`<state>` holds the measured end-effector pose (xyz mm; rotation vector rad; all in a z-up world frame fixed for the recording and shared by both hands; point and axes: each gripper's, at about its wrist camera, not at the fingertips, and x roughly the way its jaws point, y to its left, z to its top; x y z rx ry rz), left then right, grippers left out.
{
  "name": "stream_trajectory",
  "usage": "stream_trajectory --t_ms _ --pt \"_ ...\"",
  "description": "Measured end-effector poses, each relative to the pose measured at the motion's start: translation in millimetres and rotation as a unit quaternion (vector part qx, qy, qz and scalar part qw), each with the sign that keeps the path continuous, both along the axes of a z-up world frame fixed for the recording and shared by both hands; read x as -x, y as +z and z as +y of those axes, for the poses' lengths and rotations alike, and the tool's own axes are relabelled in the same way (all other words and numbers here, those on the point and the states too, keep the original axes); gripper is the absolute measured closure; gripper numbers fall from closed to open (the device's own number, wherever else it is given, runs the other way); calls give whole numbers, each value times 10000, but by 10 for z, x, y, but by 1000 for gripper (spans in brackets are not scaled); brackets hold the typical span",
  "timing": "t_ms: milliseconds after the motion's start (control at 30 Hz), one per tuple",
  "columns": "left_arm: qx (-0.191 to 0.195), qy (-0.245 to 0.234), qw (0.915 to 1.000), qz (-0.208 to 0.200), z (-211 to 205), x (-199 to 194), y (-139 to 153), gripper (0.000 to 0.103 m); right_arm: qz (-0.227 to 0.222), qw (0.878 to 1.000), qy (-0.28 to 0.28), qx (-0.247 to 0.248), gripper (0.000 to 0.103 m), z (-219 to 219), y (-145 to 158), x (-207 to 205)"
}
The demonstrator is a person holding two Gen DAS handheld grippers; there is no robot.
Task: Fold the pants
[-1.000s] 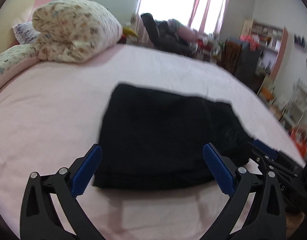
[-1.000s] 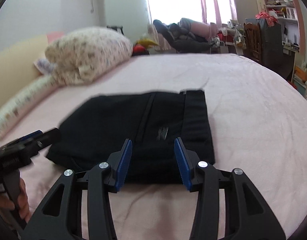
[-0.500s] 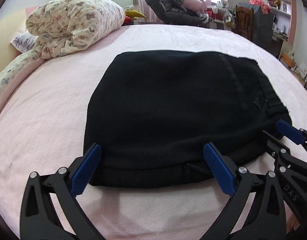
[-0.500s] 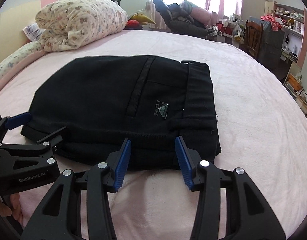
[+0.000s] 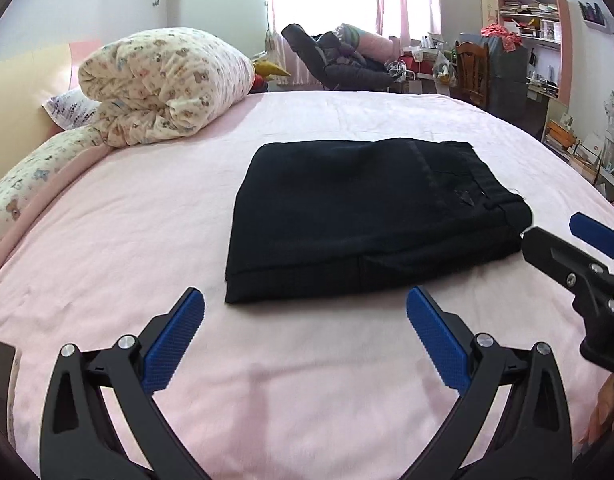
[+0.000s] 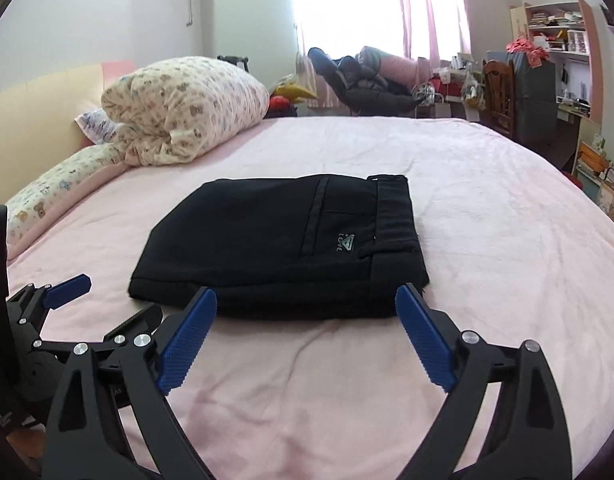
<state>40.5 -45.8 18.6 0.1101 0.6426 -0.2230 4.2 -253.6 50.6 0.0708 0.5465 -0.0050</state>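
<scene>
Left gripper (image 5: 305,332): jaws spread wide, nothing between them, poised above bare pink sheet (image 5: 307,392). Right gripper (image 6: 305,330): likewise wide apart and empty; its blue pads (image 6: 187,336) sit just short of the near hem.

Pants (image 5: 371,216): black, already folded into a compact rectangle, lying flat on the bed. From the left gripper the bundle lies at 12 to 1 o'clock, a strip of sheet between. From the right gripper it lies at 12 o'clock, near edge between the fingertips. Long axis runs 9-to-3 across both views; waistband and logo at the 3 o'clock end.

Judgement: right gripper is nearer; fold looks essentially finished, neither tool in contact.

Farther: rolled floral quilt (image 5: 163,88) at 10 o'clock, well apart.
</scene>
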Motion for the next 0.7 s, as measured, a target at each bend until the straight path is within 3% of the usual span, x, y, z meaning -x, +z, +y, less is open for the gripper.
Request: stream_trajectory --t_ms 333,700 --pt "22 64 9996 -265 105 498 -13 2 -238 9994 -228 91 8 78 -29 425" --pt "350 476 9979 -267 333 628 -57 2 -129 9991 -355 209 8 128 -203 556"
